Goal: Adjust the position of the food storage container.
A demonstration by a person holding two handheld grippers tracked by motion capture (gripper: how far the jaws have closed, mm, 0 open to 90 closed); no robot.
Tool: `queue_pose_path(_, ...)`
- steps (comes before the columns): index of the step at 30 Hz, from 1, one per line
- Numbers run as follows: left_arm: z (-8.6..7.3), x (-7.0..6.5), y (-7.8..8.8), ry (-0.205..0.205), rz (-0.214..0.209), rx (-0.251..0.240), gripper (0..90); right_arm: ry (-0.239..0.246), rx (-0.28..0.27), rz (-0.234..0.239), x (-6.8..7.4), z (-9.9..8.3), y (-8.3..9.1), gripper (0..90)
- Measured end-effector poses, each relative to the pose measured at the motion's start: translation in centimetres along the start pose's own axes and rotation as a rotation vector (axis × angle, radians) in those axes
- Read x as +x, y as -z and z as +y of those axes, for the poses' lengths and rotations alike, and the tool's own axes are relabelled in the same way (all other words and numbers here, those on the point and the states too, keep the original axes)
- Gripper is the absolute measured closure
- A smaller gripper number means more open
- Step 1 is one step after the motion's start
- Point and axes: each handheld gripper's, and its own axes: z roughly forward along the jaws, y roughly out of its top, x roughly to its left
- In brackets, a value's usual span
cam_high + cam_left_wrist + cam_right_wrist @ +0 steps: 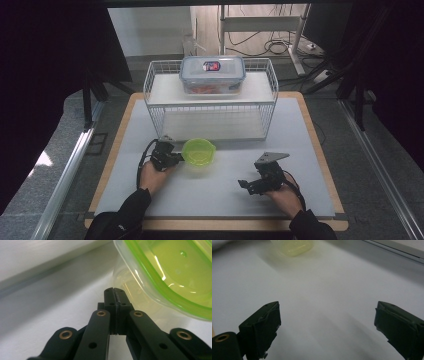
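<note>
A translucent green bowl point(199, 151) stands on the white mat, in front of the wire rack. My left gripper point(176, 158) sits at the bowl's left side. In the left gripper view its jaws point(115, 293) are pressed together with nothing between them, and their tips lie right beside the green bowl point(175, 272), under its rim; I cannot tell if they touch its wall. My right gripper point(248, 185) rests low over the mat to the bowl's right and nearer the person. It is open point(327, 322) with only bare mat between its fingers, and the green bowl point(292, 246) is far ahead.
A white wire rack point(210, 100) with two shelves stands at the back of the mat. A clear lidded box point(212, 75) with something red inside sits on its top shelf. The wooden table edge point(115, 145) frames the mat.
</note>
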Motion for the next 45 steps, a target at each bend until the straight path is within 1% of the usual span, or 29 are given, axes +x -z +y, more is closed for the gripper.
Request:
queue_pose_path(2, -0.1, -0.2, -0.1, -0.013, -0.003, 0.015, 90.0, -0.001, 0.001, 0.001, 0.0, 0.0, 0.0, 6.6)
queue_pose_path(4, -0.1, -0.5, -0.2, -0.015, -0.01, 0.019, 90.0, 0.0, 0.002, 0.001, 0.0, 0.0, 0.0, 6.6)
queue_pose_path(7, -0.2, -1.3, -0.2, -0.038, -0.02, 0.03, 90.0, 0.002, 0.002, 0.001, 0.0, 0.0, 0.0, 6.6)
queue_pose_path(10, -0.2, -1.7, -0.3, -0.059, -0.03, 0.04, 90.0, 0.002, 0.003, 0.001, 0.0, 0.0, 0.0, 6.6)
queue_pose_path(11, -0.2, -2.1, -0.5, -0.051, -0.036, 0.031, 90.0, 0.002, 0.003, 0.002, 0.0, 0.0, 0.0, 6.6)
queue_pose_path(14, -0.2, -2.9, -0.8, -0.077, -0.051, 0.05, 90.0, 0.004, 0.005, 0.002, 0.0, 0.0, 0.0, 6.6)
queue_pose_path(15, -0.2, -3.2, -0.9, -0.073, -0.053, 0.045, 90.0, 0.003, 0.005, 0.002, 0.0, 0.0, 0.0, 6.6)
queue_pose_path(17, -0.2, -3.6, -1.1, -0.078, -0.056, 0.048, 90.0, 0.003, 0.005, 0.002, 0.0, 0.0, 0.0, 6.6)
queue_pose_path(19, -0.3, -3.8, -1.0, -0.091, -0.048, 0.053, 89.4, 0.002, 0.005, 0.002, 0.0, 0.0, 0.0, 6.6)
queue_pose_path(20, -0.3, -3.7, -0.9, -0.105, -0.042, 0.06, 88.9, 0.003, 0.006, 0.002, 0.0, 0.0, 0.0, 6.6)
queue_pose_path(21, -0.3, -3.7, -0.7, -0.103, -0.036, 0.048, 88.0, 0.003, 0.004, 0.003, 0.0, 0.0, 0.0, 6.6)
queue_pose_path(22, -0.3, -3.6, -0.4, -0.11, -0.033, 0.044, 87.3, 0.003, 0.004, 0.003, 0.0, 0.0, 0.0, 6.6)
queue_pose_path(25, -0.5, -3.8, 0.5, -0.119, -0.005, 0.031, 85.2, 0.001, 0.004, 0.002, 0.0, 0.0, 0.1, 6.6)
queue_pose_path(26, -0.6, -3.8, 0.8, -0.129, 0.002, 0.029, 83.4, 0.001, 0.003, 0.002, 0.0, 0.0, 0.1, 6.6)
queue_pose_path(27, -0.8, -3.9, 1.3, -0.144, 0.022, 0.028, 81.0, 0.001, 0.002, 0.002, 0.0, 0.0, 0.1, 6.6)
queue_pose_path(29, -1.1, -3.9, 2.2, -0.158, 0.051, 0.015, 76.2, 0.0, -0.001, 0.002, 0.0, 0.0, 0.1, 6.6)
queue_pose_path(31, -1.5, -3.9, 3.2, -0.174, 0.068, -0.009, 66.3, 0.001, -0.004, 0.002, 0.0, 0.0, 0.2, 6.6)
queue_pose_path(32, -1.7, -3.9, 3.7, -0.179, 0.074, -0.023, 64.2, 0.001, -0.006, 0.004, 0.0, 0.0, 0.2, 6.6)
queue_pose_path(33, -2.0, -3.8, 4.2, -0.177, 0.078, -0.046, 61.2, 0.001, -0.007, 0.005, 0.0, 0.0, 0.2, 6.6)
queue_pose_path(34, -2.2, -3.7, 4.5, -0.179, 0.078, -0.056, 54.9, 0.003, -0.01, 0.006, -0.1, 0.0, 0.2, 6.6)
queue_pose_path(35, -2.5, -3.7, 5.0, -0.181, 0.083, -0.072, 51.0, 0.001, -0.01, 0.009, -0.1, 0.0, 0.3, 6.6)
queue_pose_path(37, -3.1, -3.7, 5.5, -0.188, 0.092, -0.085, 40.2, 0.002, -0.015, 0.012, -0.1, 0.0, 0.3, 6.6)
queue_pose_path(38, -3.4, -3.7, 5.6, -0.19, 0.094, -0.086, 34.4, 0.002, -0.017, 0.014, -0.1, 0.0, 0.3, 6.6)
queue_pose_path(40, -4.0, -3.7, 6.0, -0.194, 0.099, -0.089, 26.2, 0.003, -0.017, 0.016, -0.1, 0.0, 0.3, 6.5)
queue_pose_path(43, -4.9, -3.8, 6.6, -0.202, 0.097, -0.097, 16.2, -0.001, -0.014, 0.02, -0.1, 0.0, 0.2, 6.3)
queue_pose_path(45, -5.2, -3.9, 6.8, -0.223, 0.101, -0.087, 10.2, -0.001, -0.013, 0.022, -0.1, 0.0, 0.2, 6.2)
